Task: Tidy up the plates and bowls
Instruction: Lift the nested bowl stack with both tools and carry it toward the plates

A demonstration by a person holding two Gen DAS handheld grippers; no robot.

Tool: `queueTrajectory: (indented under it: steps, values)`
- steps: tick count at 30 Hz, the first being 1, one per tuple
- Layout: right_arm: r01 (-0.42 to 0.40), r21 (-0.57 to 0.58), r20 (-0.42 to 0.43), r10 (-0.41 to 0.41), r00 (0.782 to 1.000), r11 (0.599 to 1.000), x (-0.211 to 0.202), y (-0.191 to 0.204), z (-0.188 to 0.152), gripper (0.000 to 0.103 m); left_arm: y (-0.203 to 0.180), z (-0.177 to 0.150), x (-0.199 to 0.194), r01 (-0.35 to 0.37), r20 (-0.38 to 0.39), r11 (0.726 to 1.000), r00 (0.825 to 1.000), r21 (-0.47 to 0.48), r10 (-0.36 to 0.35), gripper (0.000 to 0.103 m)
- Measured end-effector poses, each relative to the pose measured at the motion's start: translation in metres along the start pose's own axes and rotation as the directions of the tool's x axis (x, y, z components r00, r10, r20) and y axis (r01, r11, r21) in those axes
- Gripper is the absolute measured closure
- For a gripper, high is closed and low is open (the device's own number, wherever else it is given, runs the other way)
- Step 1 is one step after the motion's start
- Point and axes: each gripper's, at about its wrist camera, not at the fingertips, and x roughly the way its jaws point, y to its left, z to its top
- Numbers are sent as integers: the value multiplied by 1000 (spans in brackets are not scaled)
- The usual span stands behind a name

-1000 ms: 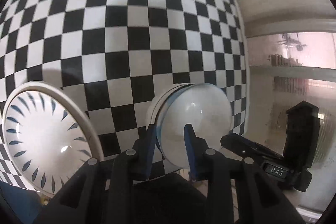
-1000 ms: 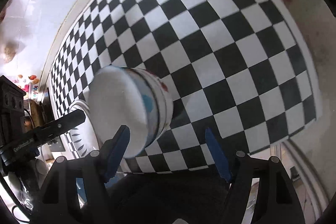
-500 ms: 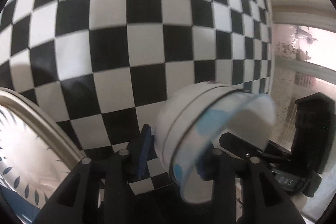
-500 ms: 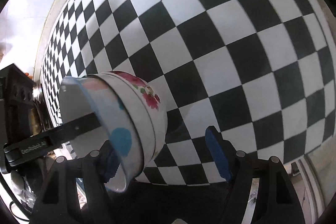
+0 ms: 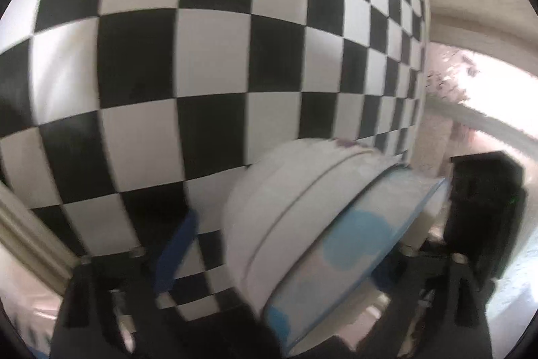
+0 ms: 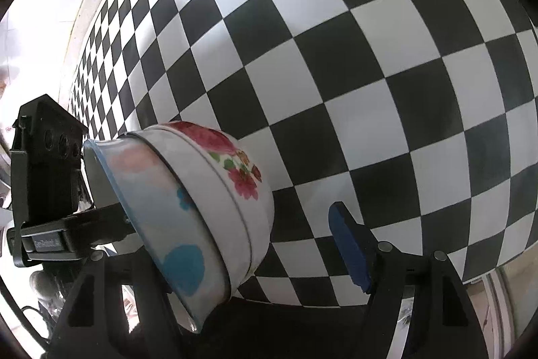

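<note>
Two nested bowls tilt on their side over the checkered cloth (image 5: 201, 73). The outer bowl (image 6: 235, 177) is white with red flowers; the inner bowl (image 6: 161, 207) has a blue rim and blue spots. In the left wrist view the bowl stack (image 5: 302, 224) lies between the fingers of my left gripper (image 5: 296, 234). Its jaws are opening: the blue left pad (image 5: 175, 251) stands clear of the bowl, and the other finger is hidden behind it. My right gripper (image 6: 259, 231) is open, its right pad (image 6: 349, 244) apart from the bowl.
The pale rim of a plate (image 5: 30, 244) shows at the lower left. The cloth's edge (image 5: 420, 56) runs down the right, with a wall beyond. The left gripper's black body (image 6: 47, 190) sits beside the bowls; the right gripper's body (image 5: 484, 207) is behind them.
Both grippers came down closer to the cloth. The left jaws went from shut on the inner bowl's rim to wide apart. The bowls tipped further, and the plate slid toward the view's corner.
</note>
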Motion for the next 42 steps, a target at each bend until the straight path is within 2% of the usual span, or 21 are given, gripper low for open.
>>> queueTrajectory:
  steps: [4, 7, 10, 12, 13, 14, 16, 18, 19, 23, 27, 31, 42]
  values:
    - [-17, -13, -23, 16, 1000, 1000, 11, 11, 3, 27, 8, 3, -1, 54, 43, 994, 998, -94, -50, 0]
    - [-18, -24, -28, 18, 999, 1000, 17, 18, 4, 27, 8, 8, 0, 72, 10, 993, 997, -96, -71, 0]
    - [-20, -35, -35, 19, 999, 999, 23, 24, 6, 27, 9, 5, -2, 68, 19, 994, 998, -82, -67, 0]
    - [-16, -44, -35, 14, 999, 999, 26, 29, 5, 27, 11, 3, -5, 55, 32, 996, 998, -76, -53, 4]
    - [-17, -48, -35, 15, 999, 999, 27, 31, 6, 27, 10, 1, -4, 42, 34, 996, 999, -79, -40, 12]
    - [-19, -51, -37, 17, 999, 999, 28, 34, 4, 27, 10, -1, -6, 27, 50, 997, 998, -69, -24, 42]
    - [-27, -61, -43, 24, 999, 998, 31, 39, 4, 28, 6, -4, -7, -3, 66, 1000, 998, -15, 4, 47]
    - [-42, -75, -44, 39, 998, 996, 35, 45, 4, 31, 2, -6, -5, -27, 80, 1000, 996, 14, 26, 47]
    - [-64, -79, -49, 60, 997, 995, 37, 52, 3, 36, -2, -7, -4, -44, 90, 999, 995, 27, 41, 47]
    - [-65, -85, -45, 61, 997, 994, 40, 59, 3, 37, -7, -6, -1, -63, 105, 997, 993, 48, 58, 47]
    - [-124, -66, -42, 122, 992, 990, 42, 54, 0, 43, -15, -7, -3, -116, 135, 989, 985, 93, 103, 47]
    - [-143, -74, -23, 141, 990, 987, 38, 55, 0, 48, -25, -5, 0, -120, 151, 989, 983, 90, 105, 47]
    - [-120, -128, -3, 121, 993, 984, 20, 61, -5, 49, -35, -13, -2, -118, 181, 988, 979, 103, 98, 47]
